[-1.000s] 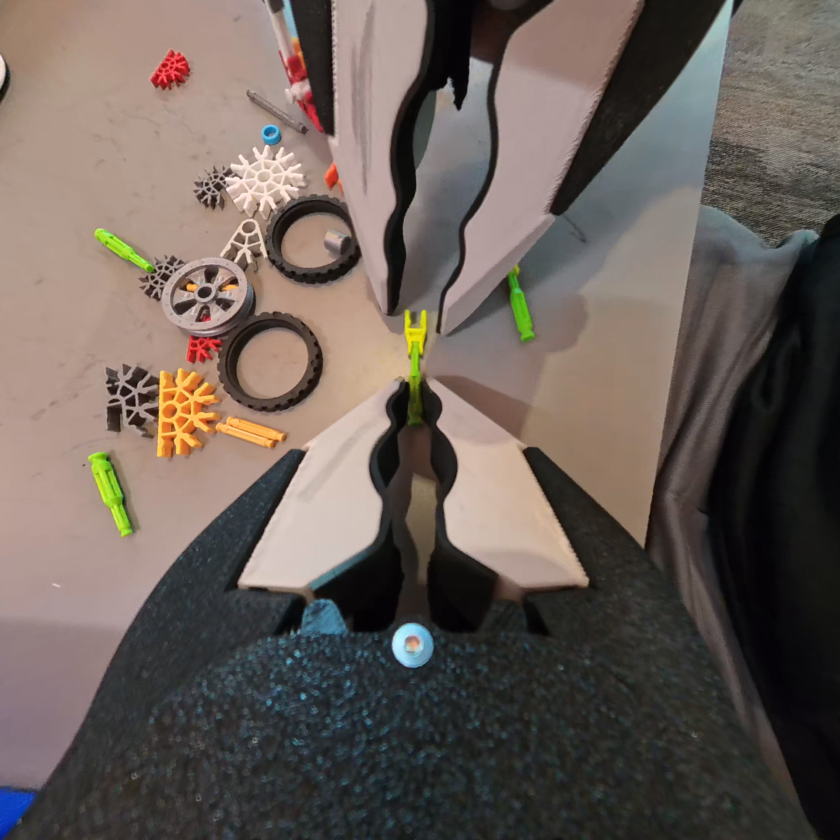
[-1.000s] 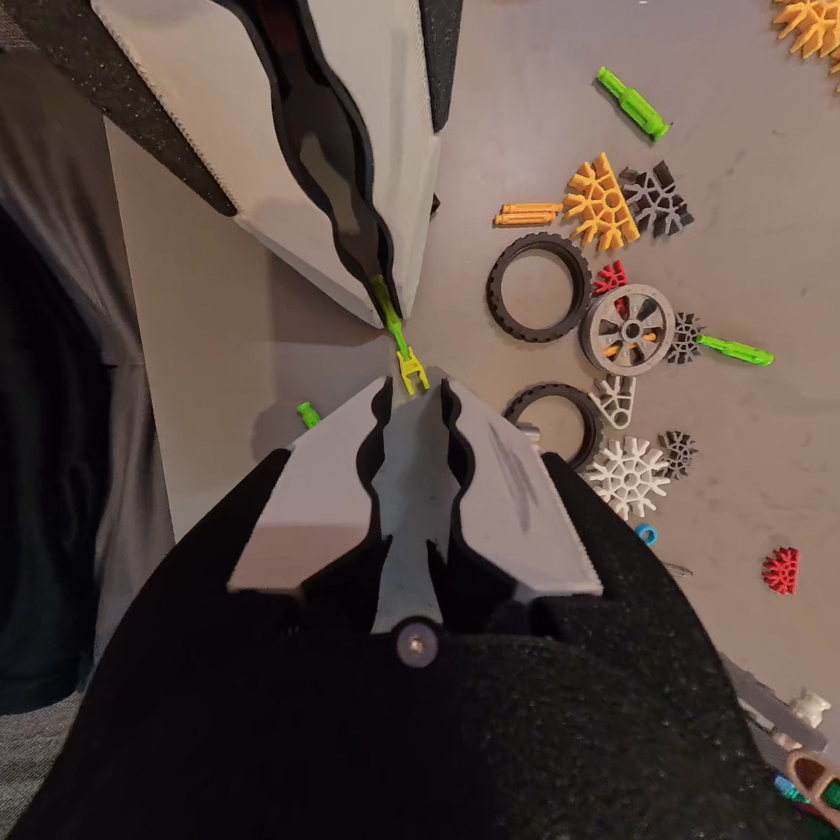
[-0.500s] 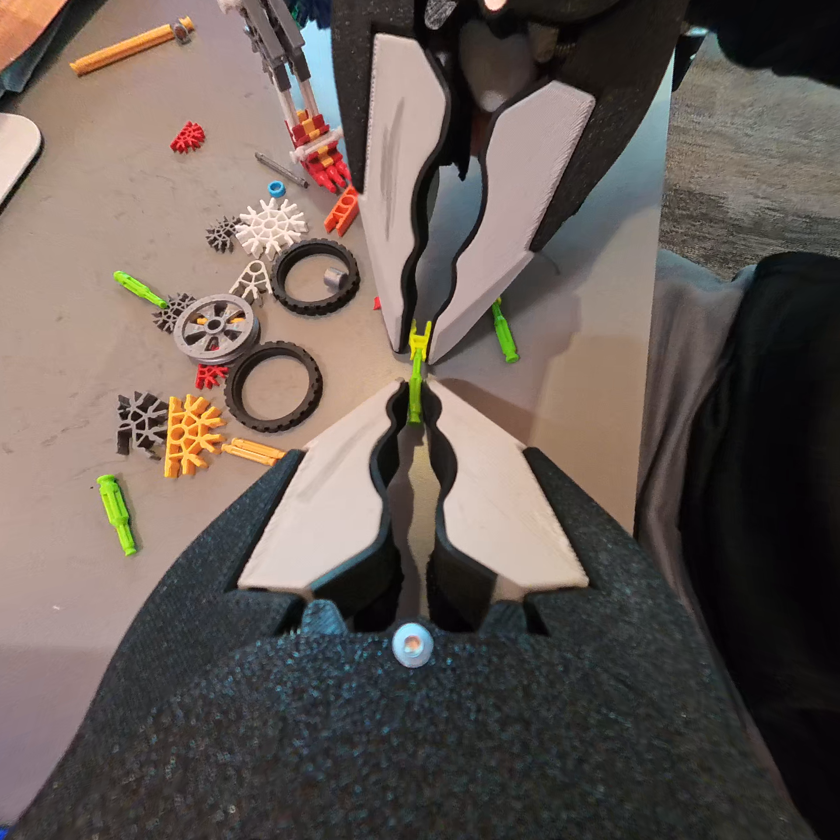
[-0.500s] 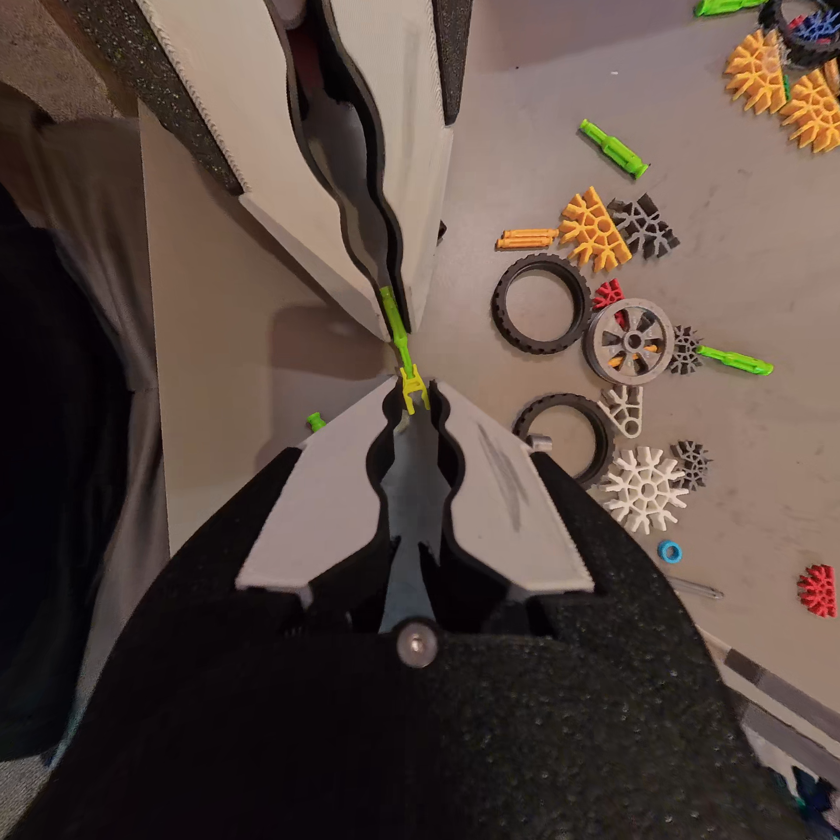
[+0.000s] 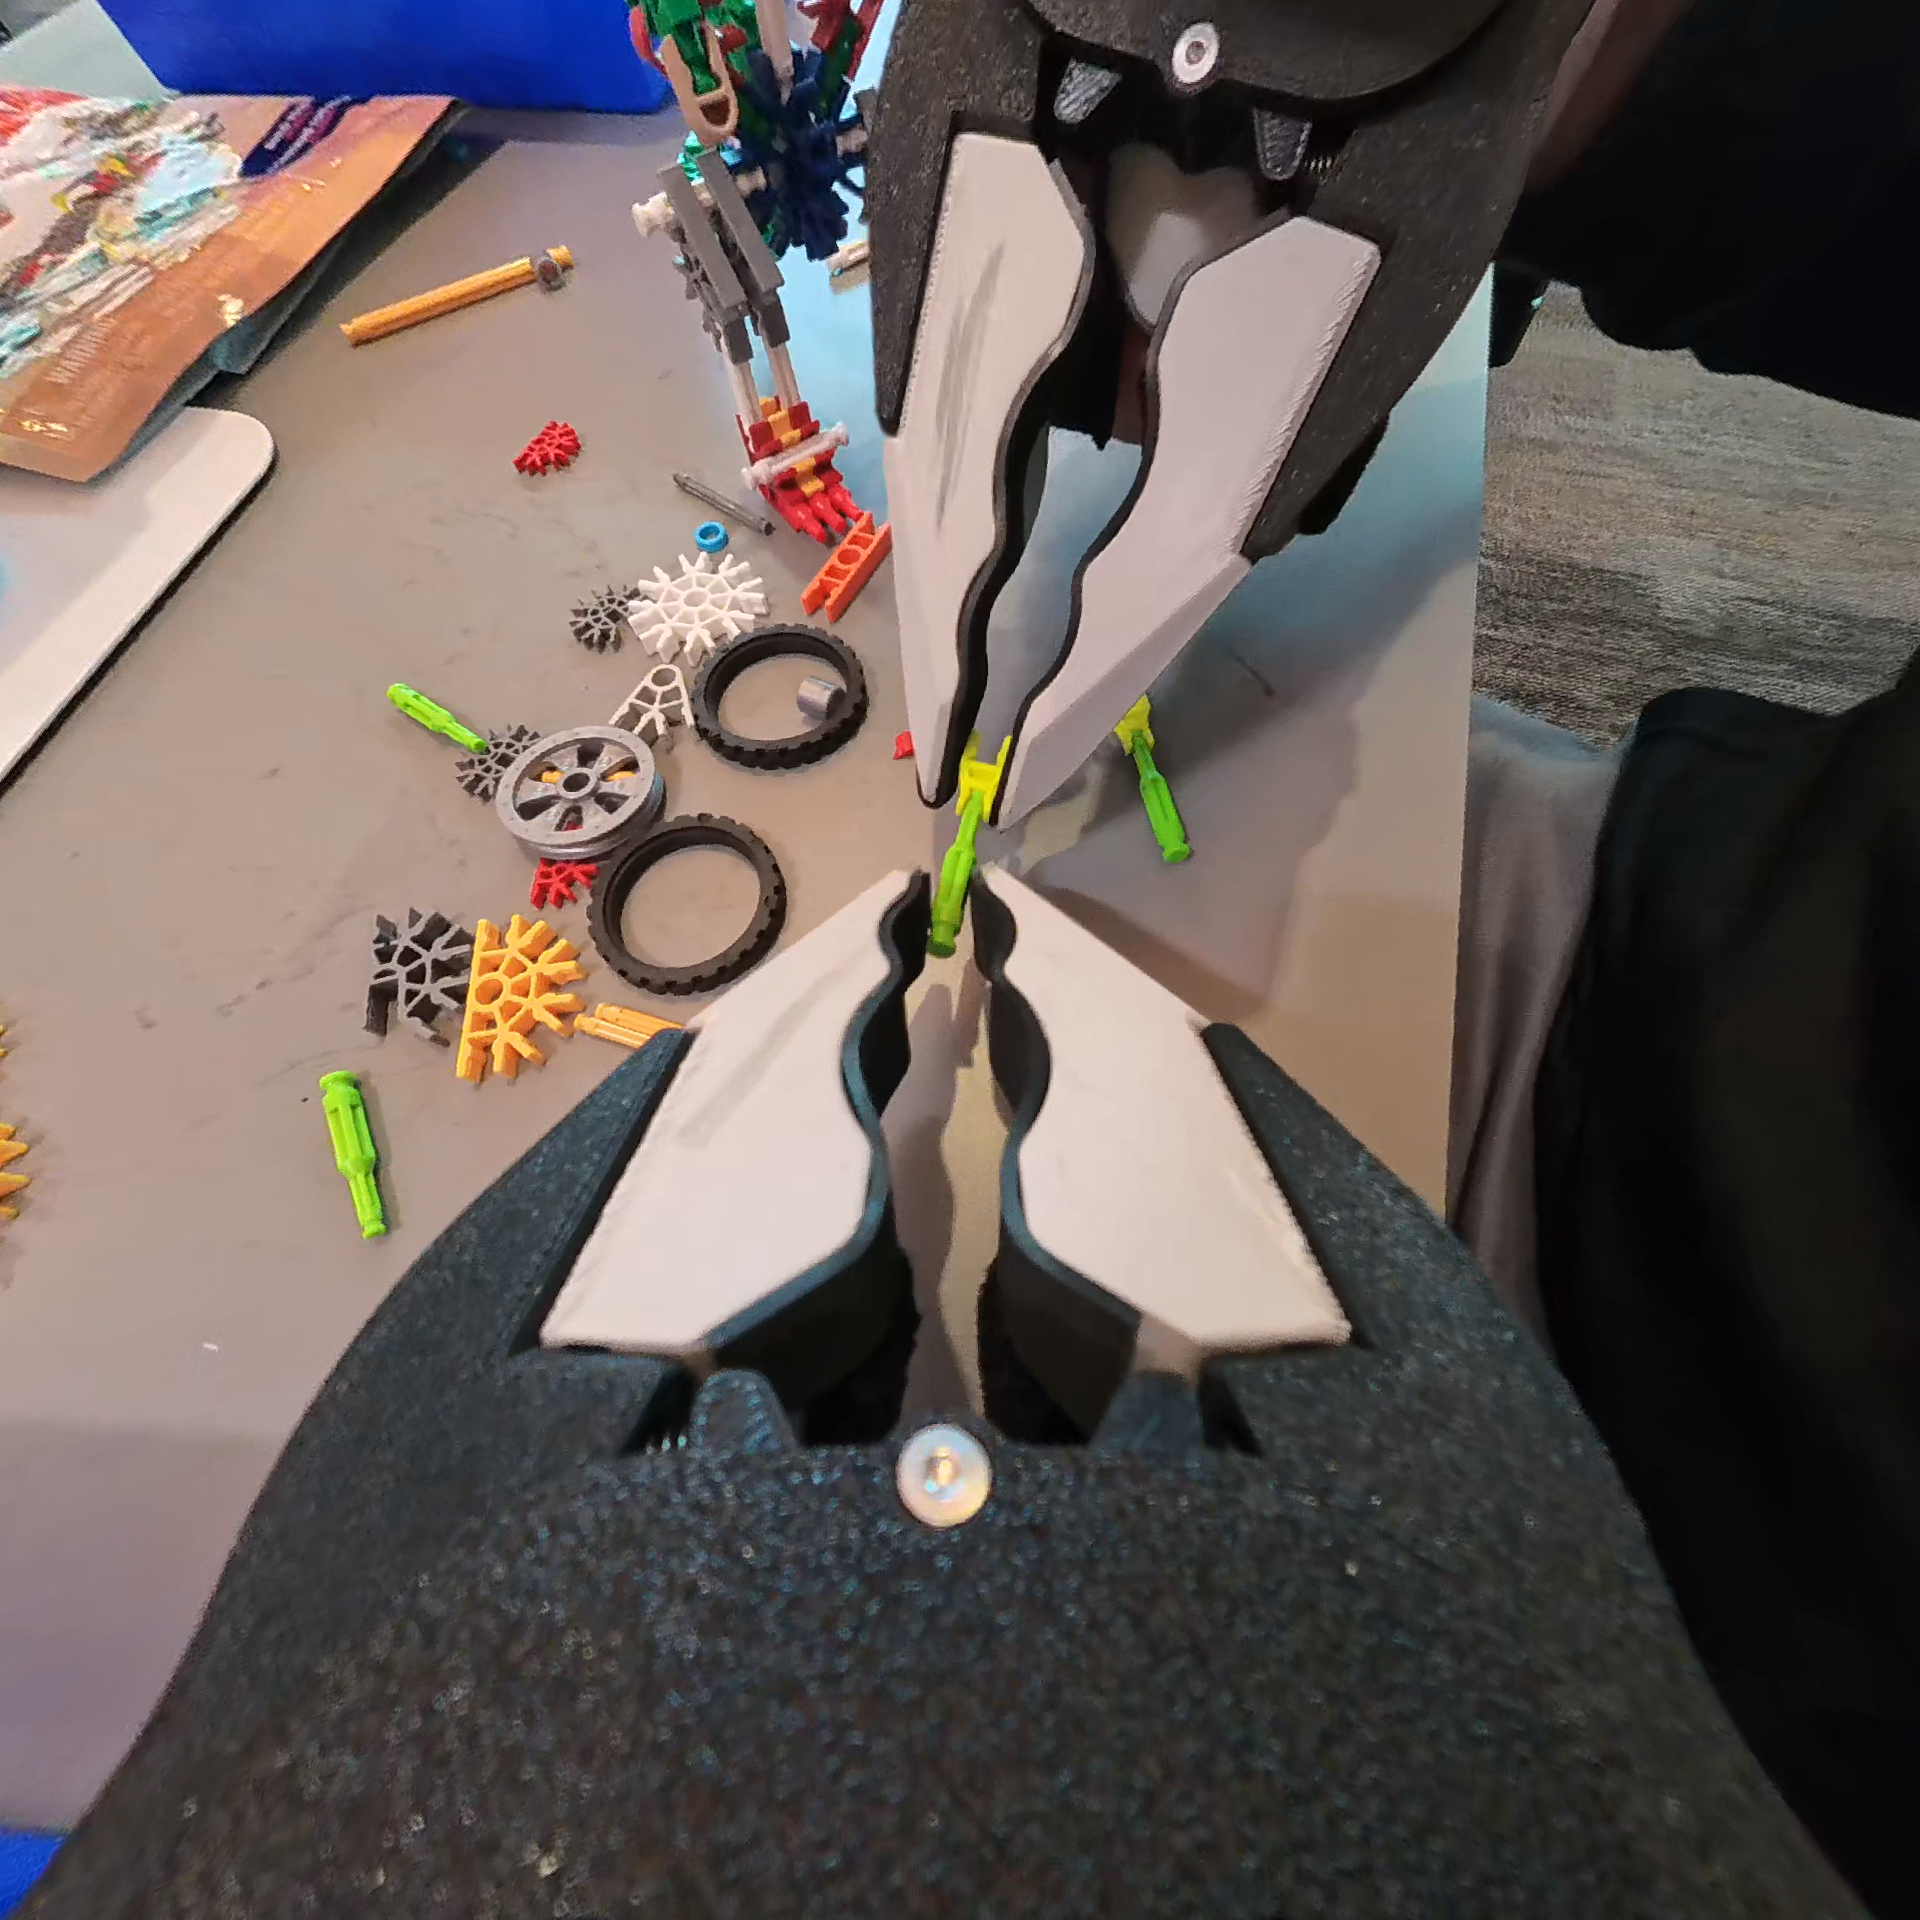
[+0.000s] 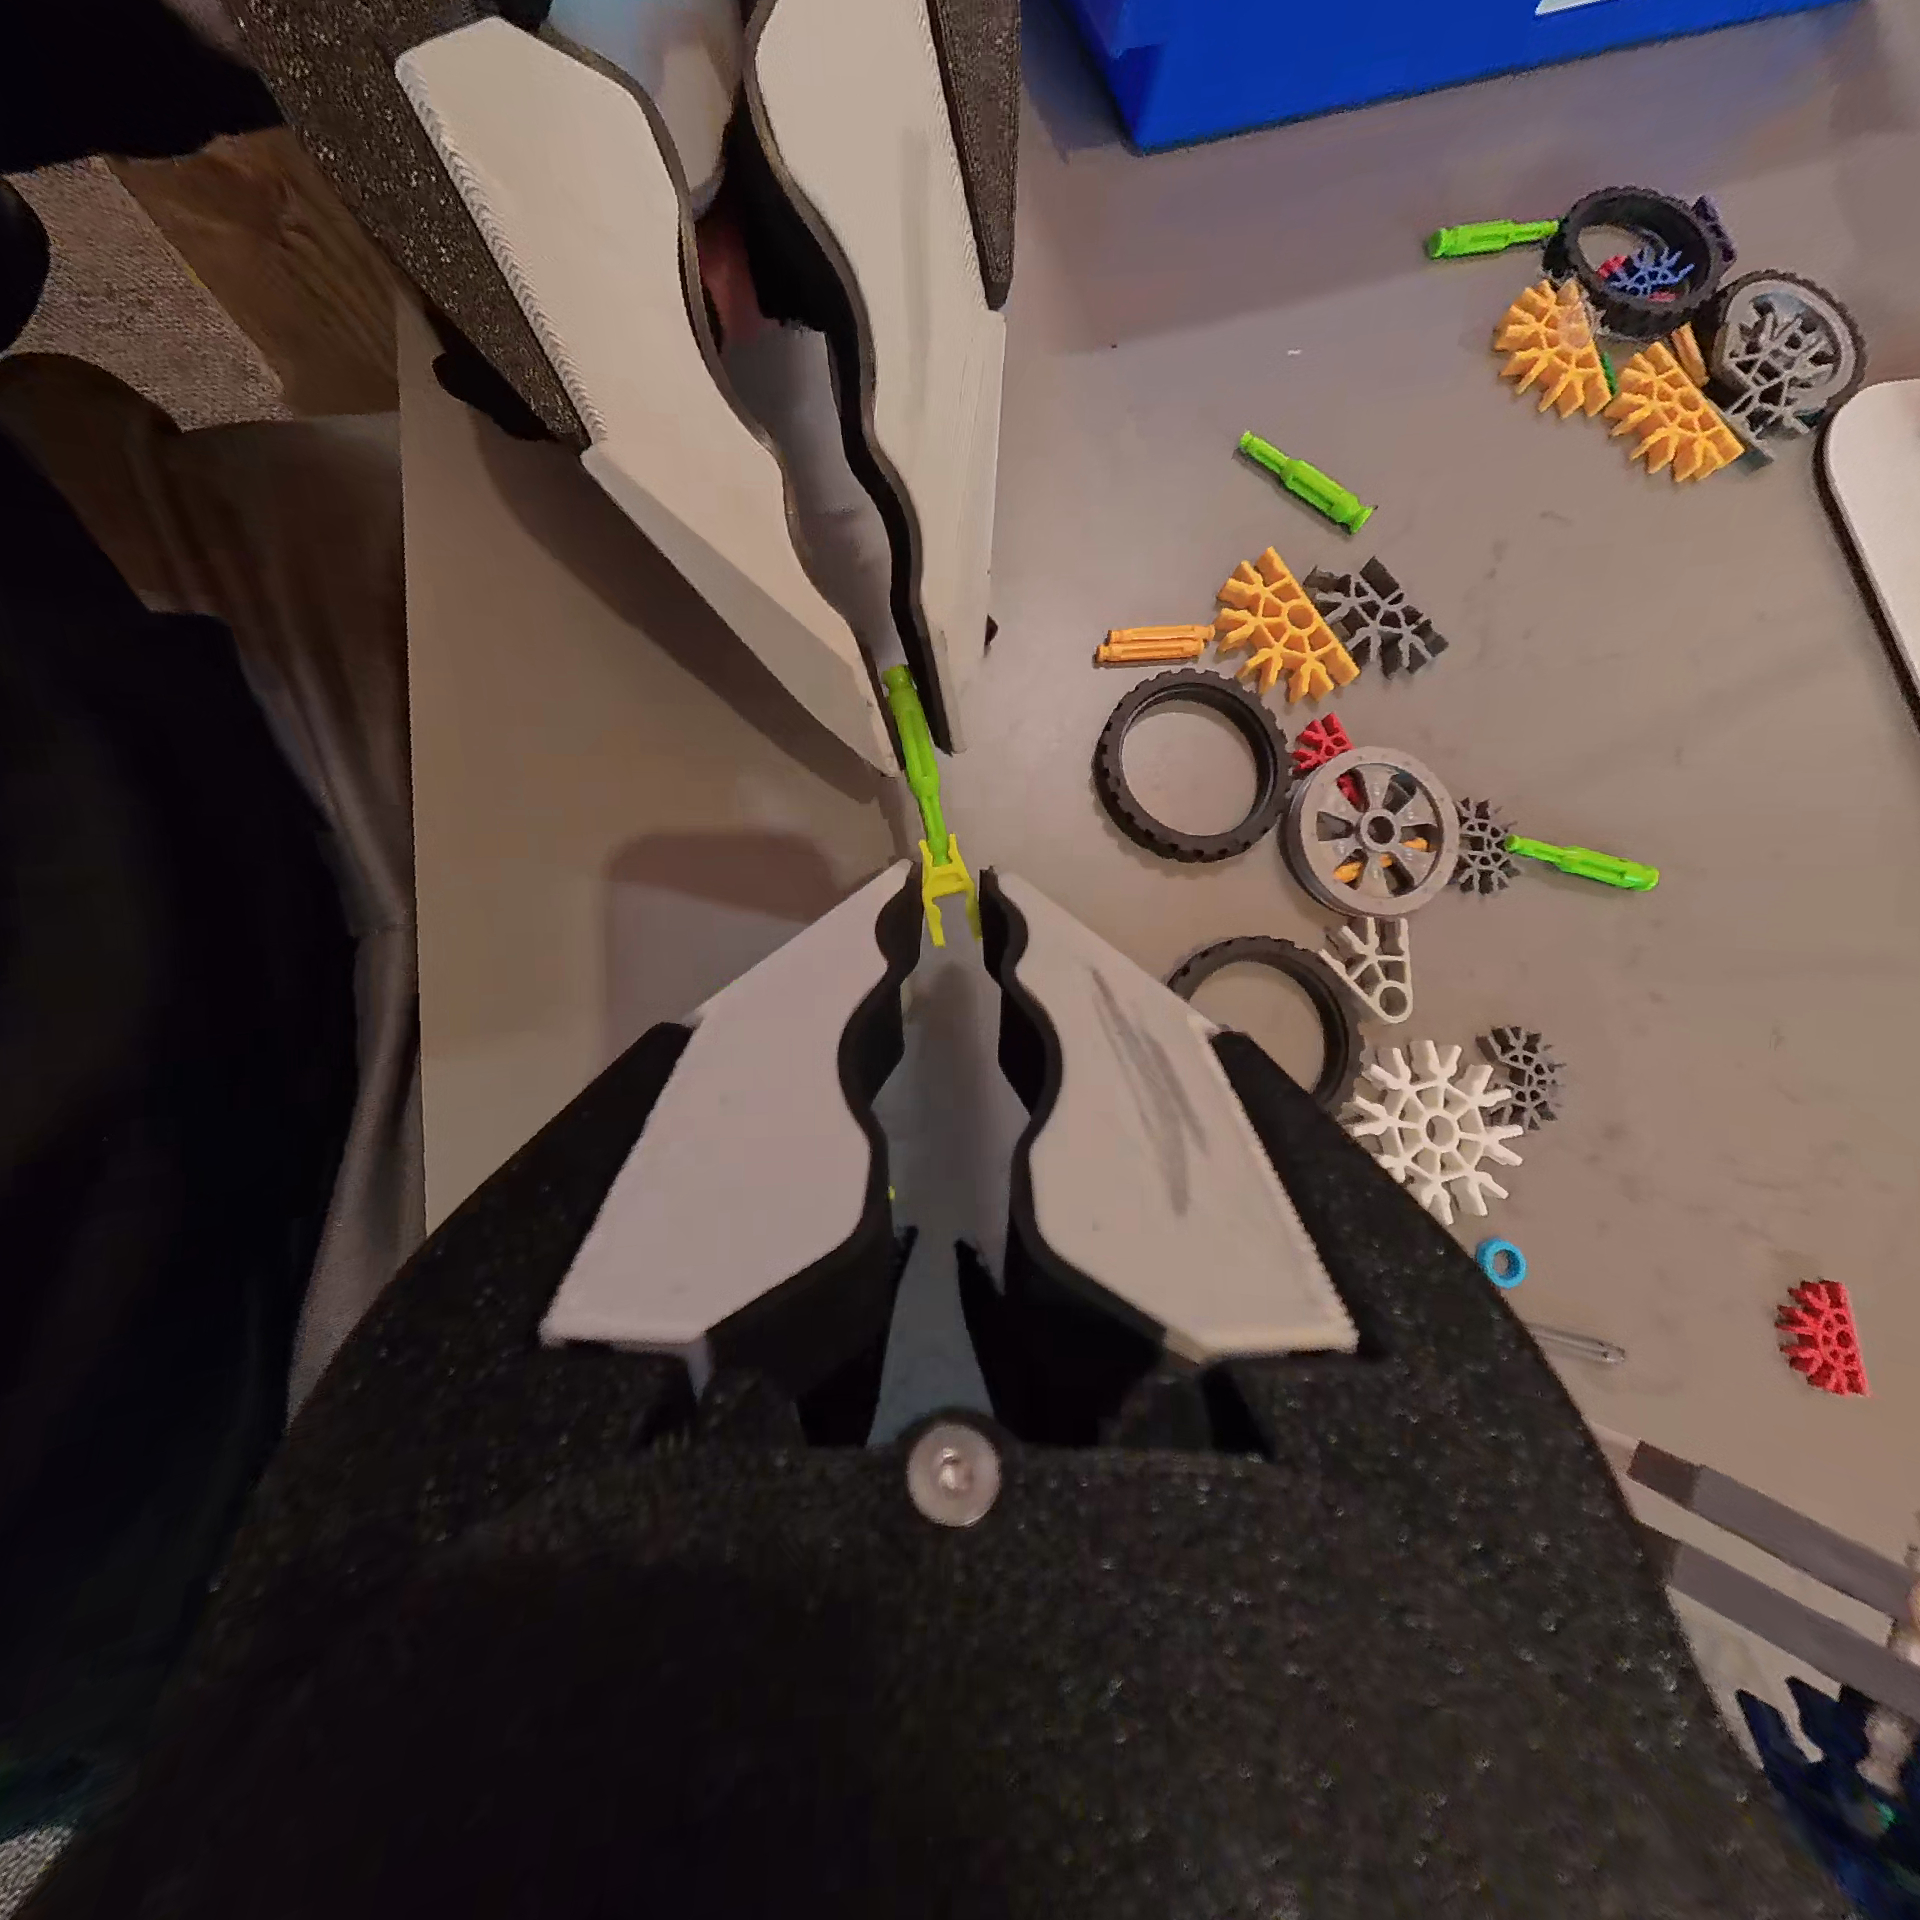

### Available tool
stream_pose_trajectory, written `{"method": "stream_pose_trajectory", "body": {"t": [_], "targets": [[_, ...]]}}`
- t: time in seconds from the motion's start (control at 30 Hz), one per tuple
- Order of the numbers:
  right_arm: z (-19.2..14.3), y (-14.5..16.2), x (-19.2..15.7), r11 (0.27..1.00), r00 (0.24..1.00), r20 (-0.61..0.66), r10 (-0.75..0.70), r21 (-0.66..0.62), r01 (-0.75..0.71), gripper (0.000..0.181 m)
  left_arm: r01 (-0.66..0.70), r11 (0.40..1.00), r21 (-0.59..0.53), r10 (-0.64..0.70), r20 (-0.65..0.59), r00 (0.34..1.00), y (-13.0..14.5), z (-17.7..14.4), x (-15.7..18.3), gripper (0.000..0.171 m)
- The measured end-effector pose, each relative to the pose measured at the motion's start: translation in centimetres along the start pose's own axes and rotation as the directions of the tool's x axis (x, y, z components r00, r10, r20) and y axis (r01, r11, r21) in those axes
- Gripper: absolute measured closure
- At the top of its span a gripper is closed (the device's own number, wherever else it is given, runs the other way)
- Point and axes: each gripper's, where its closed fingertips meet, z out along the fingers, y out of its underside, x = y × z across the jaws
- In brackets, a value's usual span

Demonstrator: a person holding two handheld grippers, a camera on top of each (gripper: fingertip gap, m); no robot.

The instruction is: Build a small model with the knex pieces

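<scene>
My left gripper (image 5: 951, 883) is shut on the end of a small green rod (image 5: 956, 857). My right gripper (image 5: 971, 800) faces it from above and is shut on a yellow clip connector (image 5: 981, 774) that sits on the rod's other end. In the right wrist view my right gripper (image 6: 948, 891) pinches the yellow clip (image 6: 943, 881), and the green rod (image 6: 920, 774) runs up into the left gripper (image 6: 920, 753). The joined pair is held above the grey table (image 5: 312, 852), near its front edge.
Two black tyres (image 5: 686, 904) (image 5: 779, 696), a grey wheel (image 5: 579, 792), yellow (image 5: 514, 997), black, white (image 5: 698, 606) and red connectors and loose green rods (image 5: 353, 1153) lie left. Another green rod with a yellow clip (image 5: 1155, 795) lies behind. A part-built model (image 5: 748, 281), a booklet (image 5: 156, 239) and a blue box (image 6: 1403, 52) stand beyond. The tips of both grippers are at nearly the same place. My right tips are roughly 9 cm from the grey wheel (image 5: 579, 792). The right camera catches it too, in the right wrist view (image 6: 1369, 827).
Both grippers have lifted and tilted, so more of the far table shows. The right gripper's fingers have closed in on the yellow clip. The left gripper still holds the green rod.
</scene>
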Motion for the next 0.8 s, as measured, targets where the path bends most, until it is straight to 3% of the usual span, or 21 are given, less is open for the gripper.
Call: {"method": "stream_pose_trajectory", "body": {"t": [0.3, 0.53, 0.8], "targets": [[-0.8, -0.4, 1.3, 0.998, 0.995, -0.086, 0.058, 0.042, -0.054, 0.158, 0.002, 1.000, 0.021, -0.002, 0.039, 0.999, -0.2, -0.4, -0.4, 0.168], [-4.7, 0.1, 1.7, 0.991, 0.977, -0.193, 0.090, 0.114, -0.069, 0.155, 0.013, 1.000, 0.017, -0.015, 0.095, 0.995, -0.4, -0.3, -1.2, 0.168], [-9.8, 1.5, 1.5, 0.978, 0.943, -0.304, 0.133, 0.193, -0.076, 0.156, -0.003, 0.996, 0.095, -0.009, 0.131, 0.991, -4.0, -0.4, -2.1, 0.168]]}}
